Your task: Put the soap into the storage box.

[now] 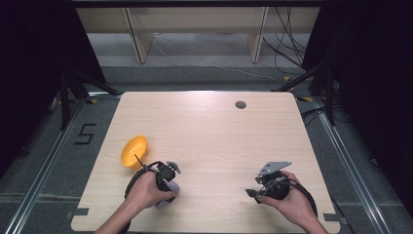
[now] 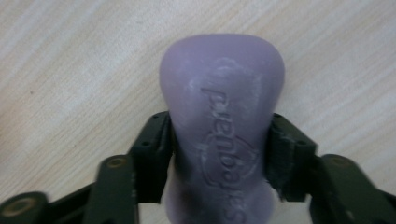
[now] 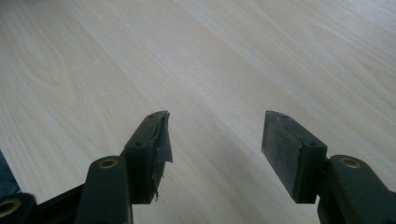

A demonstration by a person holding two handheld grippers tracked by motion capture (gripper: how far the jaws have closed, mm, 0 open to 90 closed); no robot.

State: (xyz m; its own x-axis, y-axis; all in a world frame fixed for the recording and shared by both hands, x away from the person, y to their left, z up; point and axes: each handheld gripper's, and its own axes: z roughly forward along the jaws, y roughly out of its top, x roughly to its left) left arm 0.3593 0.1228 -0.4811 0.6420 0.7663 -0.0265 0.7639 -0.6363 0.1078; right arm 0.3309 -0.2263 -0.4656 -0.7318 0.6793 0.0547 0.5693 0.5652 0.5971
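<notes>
In the left gripper view, the left gripper [image 2: 219, 149] is clamping one purple soap bar [image 2: 222, 126], its jaws pressing on the bar's narrow waist from both sides, with embossed lettering showing on the bar's top face. In the high view the same bar [image 1: 168, 195] is sitting at the lower left of the frame, under the person's left hand [image 1: 146, 190] and on the light wood surface [image 1: 219, 131]. One orange bowl [image 1: 134, 151] is lying just up and left of that hand, near the surface's left edge, tilted so its opening is facing up and to the right; it is the only thing crowding that side. The right gripper [image 1: 255, 192] is resting at the lower right, held in the right hand [image 1: 290, 197], well apart from the bar; in the right gripper view its jaws are standing apart with only bare wood between them. The middle and the upper part of the surface are lying open, apart from one small grey round cap [image 1: 240, 104] near the far edge
</notes>
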